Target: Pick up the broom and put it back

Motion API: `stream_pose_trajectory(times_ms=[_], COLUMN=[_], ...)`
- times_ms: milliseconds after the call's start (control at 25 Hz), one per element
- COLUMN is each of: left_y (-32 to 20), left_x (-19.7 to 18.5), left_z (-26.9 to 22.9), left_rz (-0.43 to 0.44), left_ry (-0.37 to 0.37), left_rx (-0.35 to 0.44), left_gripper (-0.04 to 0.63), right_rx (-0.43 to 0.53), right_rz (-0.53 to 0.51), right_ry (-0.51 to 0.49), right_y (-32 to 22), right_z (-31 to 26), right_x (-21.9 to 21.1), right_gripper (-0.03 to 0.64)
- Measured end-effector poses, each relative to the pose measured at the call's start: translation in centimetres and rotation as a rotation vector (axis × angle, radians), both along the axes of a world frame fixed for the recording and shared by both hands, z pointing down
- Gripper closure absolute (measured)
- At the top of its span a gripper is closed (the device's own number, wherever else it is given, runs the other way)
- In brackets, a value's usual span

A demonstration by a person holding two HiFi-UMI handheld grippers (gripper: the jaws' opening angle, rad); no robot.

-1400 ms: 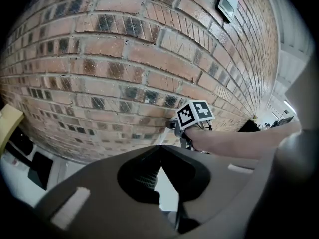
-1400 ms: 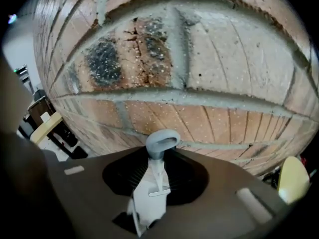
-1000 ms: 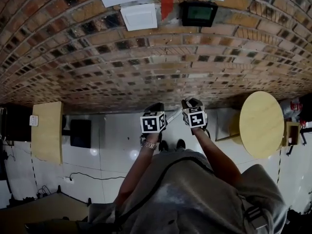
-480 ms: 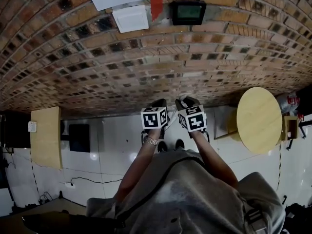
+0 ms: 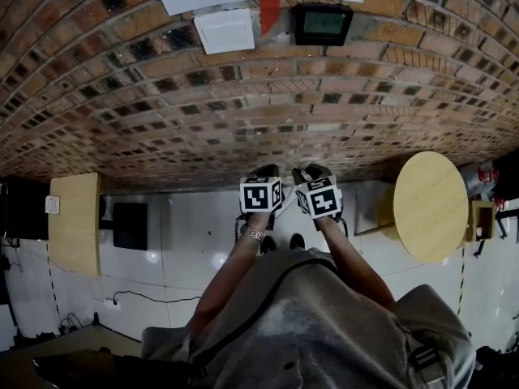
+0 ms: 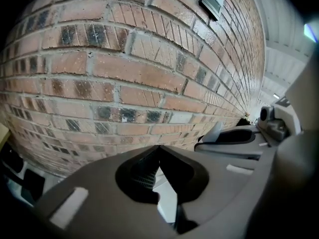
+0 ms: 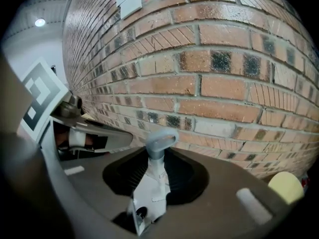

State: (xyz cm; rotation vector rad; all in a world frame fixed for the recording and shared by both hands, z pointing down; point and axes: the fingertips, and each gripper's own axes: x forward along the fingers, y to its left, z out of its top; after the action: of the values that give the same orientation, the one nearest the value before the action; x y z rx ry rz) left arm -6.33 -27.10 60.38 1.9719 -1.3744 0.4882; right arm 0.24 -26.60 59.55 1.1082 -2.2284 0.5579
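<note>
Observed: right gripper (image 7: 155, 158) fingers pinching broom (image 7: 151, 183). White shaft runs back between pads; grey cap end protrudes just past fingertips, close to brick wall (image 7: 224, 83). The left gripper (image 6: 159, 148) has fingertips pressed together, nothing clamped. Broom lies outside its fingers, just to their right.

The head camera looked steeply down from above the person at the brick wall (image 5: 243, 112), the floor (image 5: 195, 233), and the left hand-held gripper (image 5: 261, 175) beside the right hand-held gripper (image 5: 313, 174). Each gripper camera sat close to that wall, facing it along its jaws, and caught the other gripper at its inner edge. All three views shared the wall's black display (image 5: 323, 23).
</note>
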Motion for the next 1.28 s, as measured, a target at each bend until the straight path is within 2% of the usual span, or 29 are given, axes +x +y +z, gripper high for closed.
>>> stream_pose_trajectory(times_ms=[160,360,520,760,880,1000,1120,1280], left_y=[-0.1,1.1,2.4,4.1,4.5,4.8,5.3,6.4], left_x=[-0.8,-2.2,-3.4,-4.1,-3.9,-3.7,-3.3,-2.8], left_z=[-0.4,0.8,0.9,2.7,2.7,3.0,2.6,3.0], left_rz=[-0.022,-0.057,-0.106,-0.144,-0.151,-0.153,-0.156,-0.169], left_ry=[-0.004,-0.017,-0.003,0.001,-0.003,-0.001,-0.008,-0.007], left_rx=[0.009,-0.017,-0.019,-0.063,-0.066,-0.069,-0.065,-0.076], left_gripper=[0.595,0.595,0.595,0.595,0.595,0.595,0.595,0.595], right_rx=[-0.058,-0.170,-0.197,-0.162,-0.187,-0.207,-0.212,-0.205], right_rz=[0.011,0.048,0.088,0.126,0.172,0.160,0.141,0.126], right_ry=[0.040,0.079,0.085,0.075,0.057,0.052,0.030,0.002], right_y=[-1.4,-3.8,-6.1,-11.1,-12.4,-12.9,-12.9,-12.5], right_z=[4.0,12.3,16.6,17.2,17.7,17.9,17.6,17.0], right_x=[0.5,0.9,0.9,0.1,0.5,0.3,0.4,0.5], right_gripper=[0.518,0.518,0.518,0.518,0.520,0.518,0.473,0.451])
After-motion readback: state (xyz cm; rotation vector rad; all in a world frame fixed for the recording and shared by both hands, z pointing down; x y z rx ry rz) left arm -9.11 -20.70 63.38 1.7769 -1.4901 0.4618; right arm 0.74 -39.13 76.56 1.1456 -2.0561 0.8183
